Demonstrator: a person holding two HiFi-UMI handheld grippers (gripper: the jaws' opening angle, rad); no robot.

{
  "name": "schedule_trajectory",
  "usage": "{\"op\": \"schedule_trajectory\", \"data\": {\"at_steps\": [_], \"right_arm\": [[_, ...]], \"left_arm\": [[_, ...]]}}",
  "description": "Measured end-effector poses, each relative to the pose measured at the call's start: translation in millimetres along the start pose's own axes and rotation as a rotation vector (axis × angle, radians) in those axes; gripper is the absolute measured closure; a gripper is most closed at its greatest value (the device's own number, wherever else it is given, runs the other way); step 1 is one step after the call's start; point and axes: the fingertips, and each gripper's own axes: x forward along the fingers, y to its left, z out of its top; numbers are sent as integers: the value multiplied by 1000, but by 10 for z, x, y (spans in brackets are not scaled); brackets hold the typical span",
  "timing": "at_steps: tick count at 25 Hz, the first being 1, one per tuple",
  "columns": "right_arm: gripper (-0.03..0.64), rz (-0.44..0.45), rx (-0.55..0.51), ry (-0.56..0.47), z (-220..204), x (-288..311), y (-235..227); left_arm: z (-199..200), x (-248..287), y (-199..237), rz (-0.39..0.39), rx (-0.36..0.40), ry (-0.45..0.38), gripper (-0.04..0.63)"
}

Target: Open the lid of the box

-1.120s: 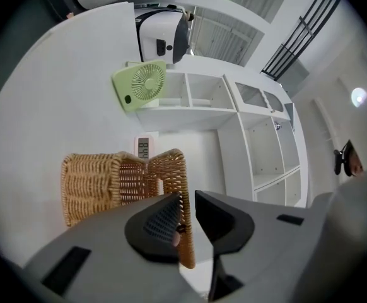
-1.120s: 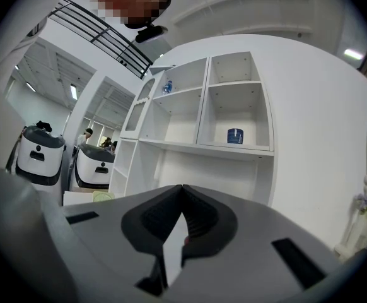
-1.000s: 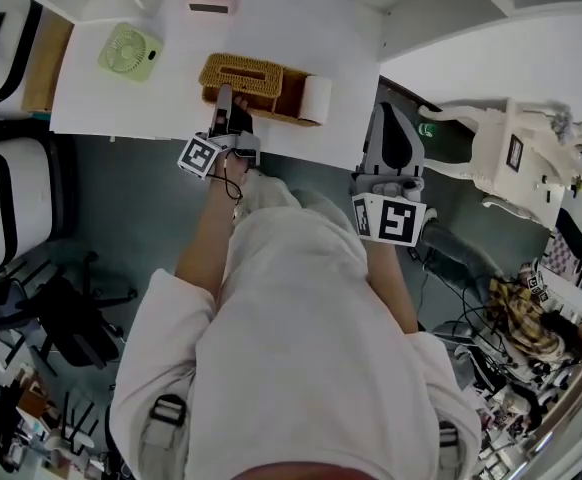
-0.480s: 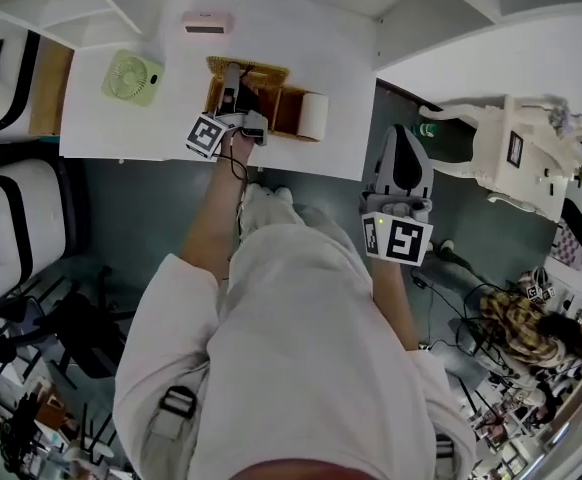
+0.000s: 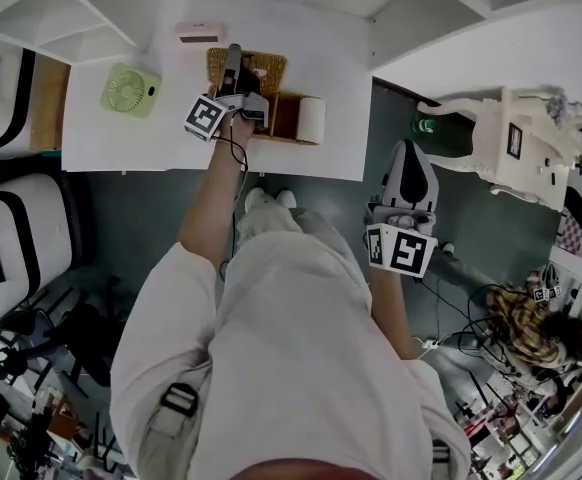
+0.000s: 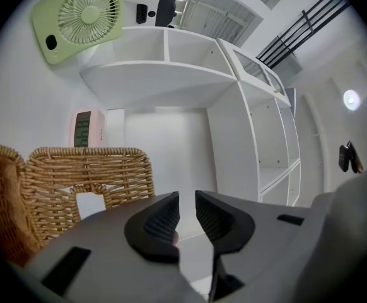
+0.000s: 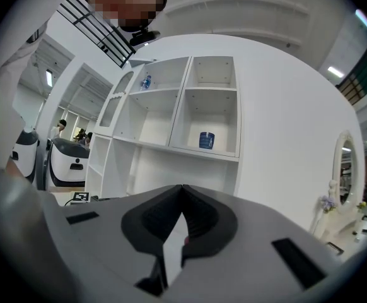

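- Wicker box (image 5: 279,118): stands on the white tabletop (image 5: 121,140) near its front edge. Its dark inside shows from above, so it looks open.
- Wicker lid (image 6: 89,172): stands nearly upright at the box's far side, with a slot cut through its middle. This is how the task wants it.
- Handling, as judged: the woven cane is light, stiff, rough enough to grip and unlikely to slip. Hard pinching could crack the strands. The lid's free edge or the slot rim offers the best hold.
- Contents: a white paper roll (image 5: 312,120) sits at the box's right end. Whether it lies inside the box or just beside it cannot be told.
- Left gripper (image 6: 186,197): over the lid, jaws slightly apart with nothing between them.
- Right gripper (image 7: 182,188): held well clear off the tabletop, jaws together and empty.
- Beyond: a green fan (image 5: 129,91) and a pink clock (image 5: 199,33).
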Motion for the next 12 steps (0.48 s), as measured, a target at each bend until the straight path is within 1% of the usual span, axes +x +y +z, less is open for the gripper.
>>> {"op": "schedule_trajectory", "data": {"at_steps": [2, 4, 9, 12], "right_arm": [[618, 5, 5, -8, 39, 0, 39], [618, 10, 11, -18, 65, -1, 79], [618, 24, 30, -36, 117, -48, 212], [618, 36, 48, -47, 183, -76, 287]], "left_arm": [[-1, -72, 0, 24, 20, 11, 512], [-12, -166, 1, 43, 24, 18, 512], [9, -398, -149, 50, 3, 9, 509], [37, -506, -360, 32, 9, 6, 505]]}}
